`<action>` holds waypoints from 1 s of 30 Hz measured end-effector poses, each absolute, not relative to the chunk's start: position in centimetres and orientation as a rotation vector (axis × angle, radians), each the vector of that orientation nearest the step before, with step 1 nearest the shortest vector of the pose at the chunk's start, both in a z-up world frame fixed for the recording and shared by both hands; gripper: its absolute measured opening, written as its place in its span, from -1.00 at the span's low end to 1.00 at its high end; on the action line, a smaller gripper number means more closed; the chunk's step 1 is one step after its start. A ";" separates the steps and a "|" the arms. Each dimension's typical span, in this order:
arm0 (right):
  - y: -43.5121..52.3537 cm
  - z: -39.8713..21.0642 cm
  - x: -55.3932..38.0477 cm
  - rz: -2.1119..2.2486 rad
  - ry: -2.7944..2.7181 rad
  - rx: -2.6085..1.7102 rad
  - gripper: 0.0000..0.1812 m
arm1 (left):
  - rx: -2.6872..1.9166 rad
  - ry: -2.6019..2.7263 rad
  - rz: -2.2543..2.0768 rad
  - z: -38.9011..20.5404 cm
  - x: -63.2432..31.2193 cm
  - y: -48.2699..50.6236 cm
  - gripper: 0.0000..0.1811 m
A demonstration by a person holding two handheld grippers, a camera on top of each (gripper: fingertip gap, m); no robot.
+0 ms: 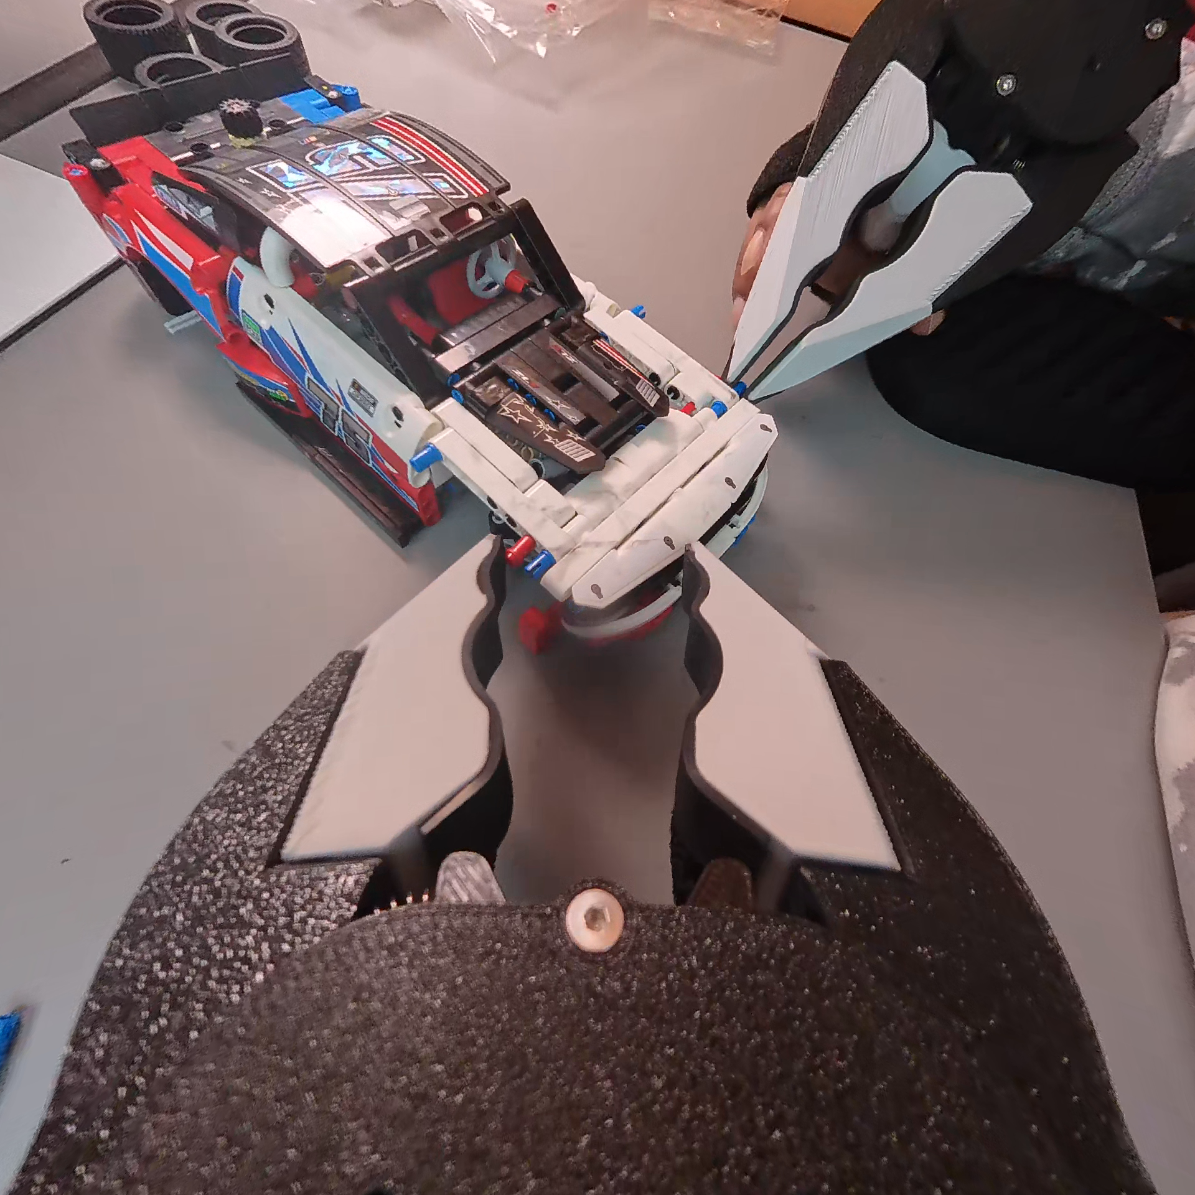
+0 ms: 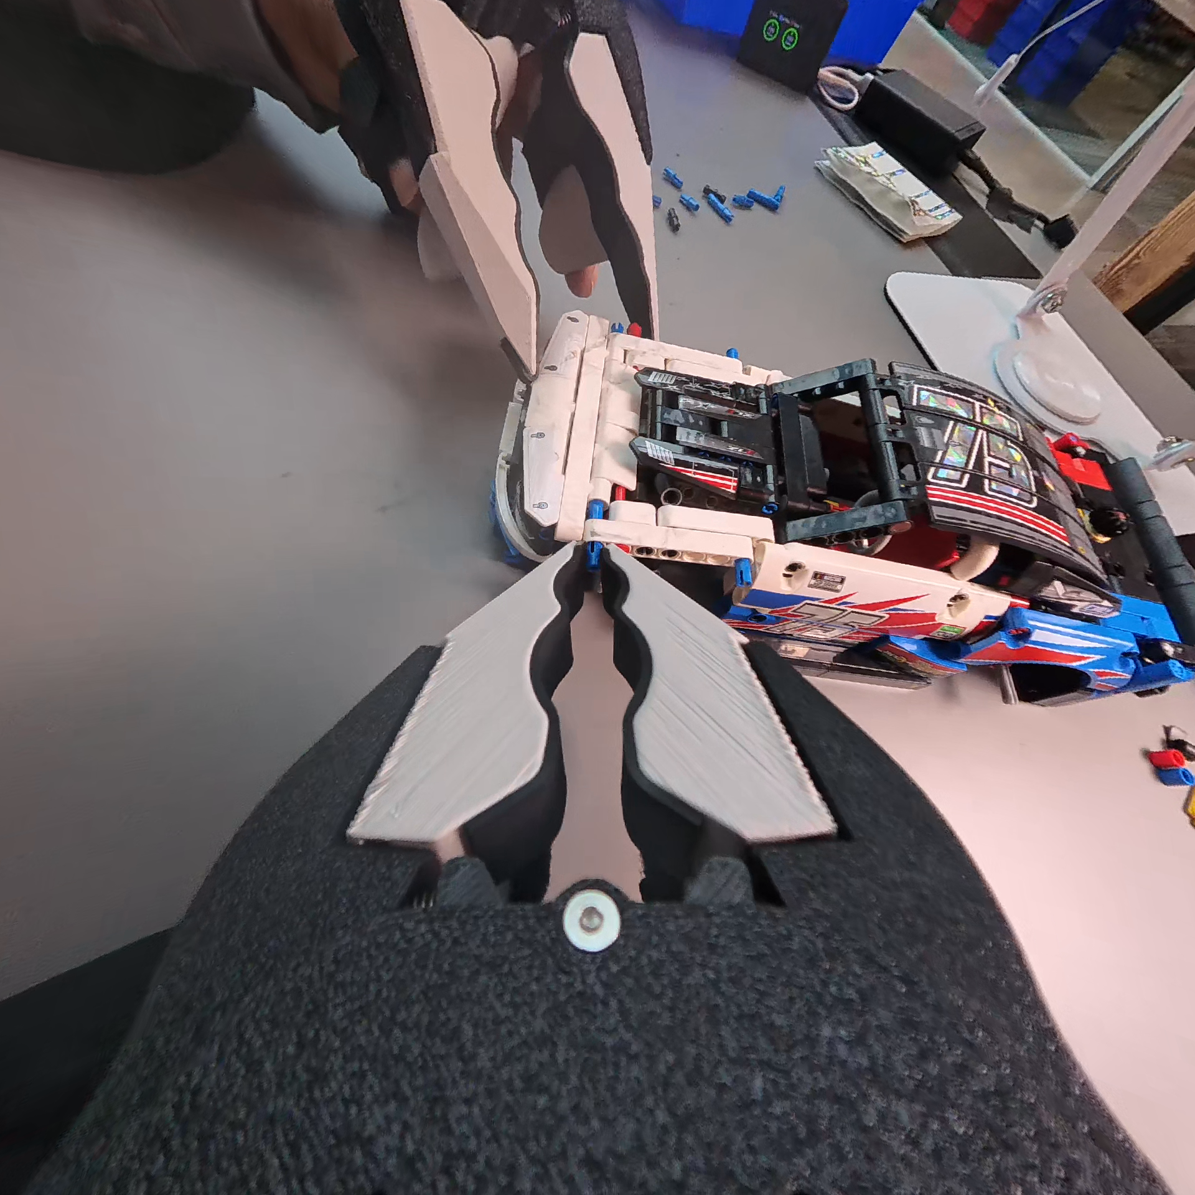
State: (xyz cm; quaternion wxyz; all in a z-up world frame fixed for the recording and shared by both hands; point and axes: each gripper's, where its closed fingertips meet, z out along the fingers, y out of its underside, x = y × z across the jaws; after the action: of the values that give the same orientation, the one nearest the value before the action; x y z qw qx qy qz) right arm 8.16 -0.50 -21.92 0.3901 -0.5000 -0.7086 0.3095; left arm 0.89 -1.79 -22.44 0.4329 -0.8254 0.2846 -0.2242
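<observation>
Brick-built race car (image 1: 414, 336) lies wheel-less on the grey table (image 1: 161, 646). Left gripper (image 1: 592, 559), fingers wide, straddles its white nose. Right gripper (image 2: 588, 556), fingers narrow, pinches a blue pin (image 2: 593, 555) at the front corner. Risk: a skewed pull could shed white panels. Loose tyres (image 1: 194, 39) sit behind.

The toy car (image 2: 808, 491) lay across the middle of the counter (image 2: 226, 485), blocking passage there. The left hand-held gripper (image 1: 592, 562), jaws spread, crowded the car's white front corner, and the right hand-held gripper (image 2: 592, 559), jaws nearly together on a blue pin (image 2: 593, 555), pressed in at its side. Bare counter lay wide in front of the car's nose. Behind the car, stacked black tyres (image 1: 207, 39) and the lamp base (image 2: 983, 343) hemmed the way, and loose blue pins (image 2: 724, 200) lay scattered beyond.
</observation>
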 end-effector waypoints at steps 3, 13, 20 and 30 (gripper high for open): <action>-0.5 -21.9 8.1 0.803 -1.804 -1.271 -0.97 | -2.054 0.672 -0.578 -22.5 0.9 -1.8 -0.42; -0.2 -21.3 7.8 0.855 -1.720 -1.355 -1.00 | -2.049 0.691 -0.540 -22.5 1.0 -2.0 -0.45; 0.1 -20.6 7.2 0.854 -1.701 -1.343 -1.00 | -2.077 0.777 -0.359 -22.4 1.9 -2.2 -0.57; 1.8 -21.9 8.8 0.861 -1.755 -1.399 -0.93 | -2.065 0.640 -0.550 -22.5 0.8 -2.9 -0.47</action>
State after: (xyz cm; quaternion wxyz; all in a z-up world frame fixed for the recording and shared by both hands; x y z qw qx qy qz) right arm 8.84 1.78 -21.91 0.3607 -0.5427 -0.6811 0.3339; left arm 0.82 -2.89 -22.52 0.4398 -0.8314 0.2577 -0.2212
